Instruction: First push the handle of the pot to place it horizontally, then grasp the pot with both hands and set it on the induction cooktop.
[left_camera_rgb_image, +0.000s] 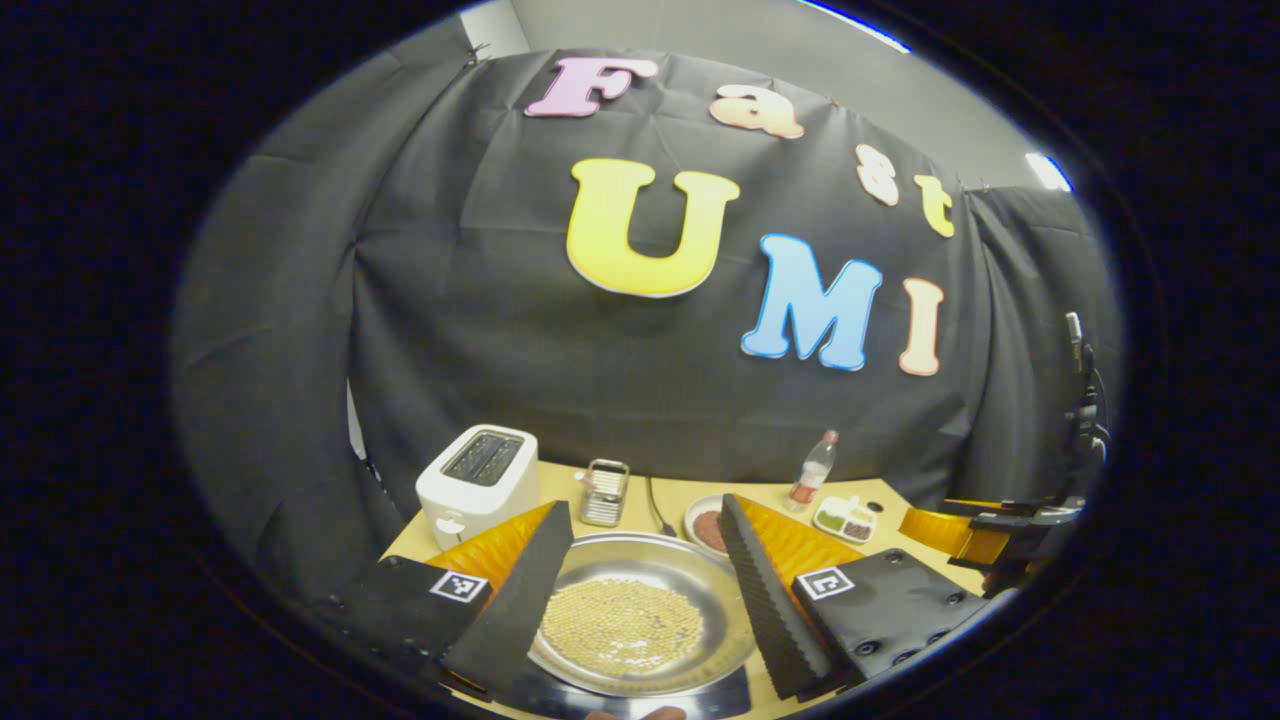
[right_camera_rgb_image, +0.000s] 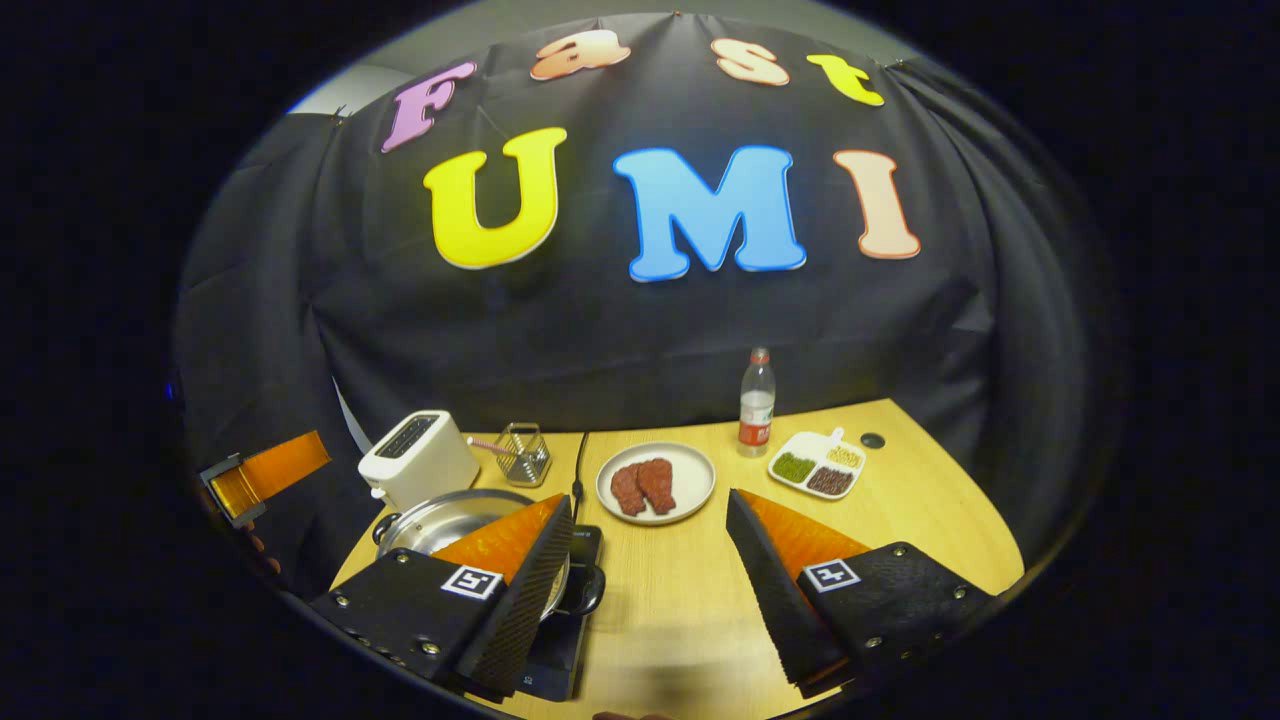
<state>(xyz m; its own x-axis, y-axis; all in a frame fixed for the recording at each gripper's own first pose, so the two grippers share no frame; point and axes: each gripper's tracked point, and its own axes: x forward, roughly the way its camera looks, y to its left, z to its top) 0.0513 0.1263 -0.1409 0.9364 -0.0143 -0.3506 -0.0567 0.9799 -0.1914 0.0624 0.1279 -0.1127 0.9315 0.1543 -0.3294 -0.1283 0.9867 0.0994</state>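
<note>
Pale wooden table (right_camera_rgb_image: 920, 500) fronts the black cloth wall of the booth. On it, in the left gripper view, the pot (left_camera_rgb_image: 640, 610) sits low between the fingers of the left gripper (left_camera_rgb_image: 640, 590), a shiny shallow pan with a bed of small yellowish grains in its bottom. Those fingers stand wide apart, one to each side of the pot's rim, pressing on nothing. The pot rests on the dark induction cooktop (right_camera_rgb_image: 565, 640), whose front edge shows under the pan.

In the right gripper view the pot (right_camera_rgb_image: 440, 520) lies behind and partly under the right gripper's near finger, with a small dark loop handle (right_camera_rgb_image: 590, 590) sticking out beside that finger over the cooktop. The right gripper (right_camera_rgb_image: 650, 590) is spread open over bare table, gripping nothing.

Beyond the fingers stand a white toaster (right_camera_rgb_image: 418, 460), a small wire rack (right_camera_rgb_image: 525, 452), a plate of reddish meat (right_camera_rgb_image: 655, 482), a clear bottle (right_camera_rgb_image: 757, 402) and a divided white dish (right_camera_rgb_image: 818, 466) of green, brown and pale grains. A black cable (right_camera_rgb_image: 578, 465) runs from the wall toward the cooktop. Far off to one side of the right gripper, the left gripper (right_camera_rgb_image: 262, 475) shows.
</note>
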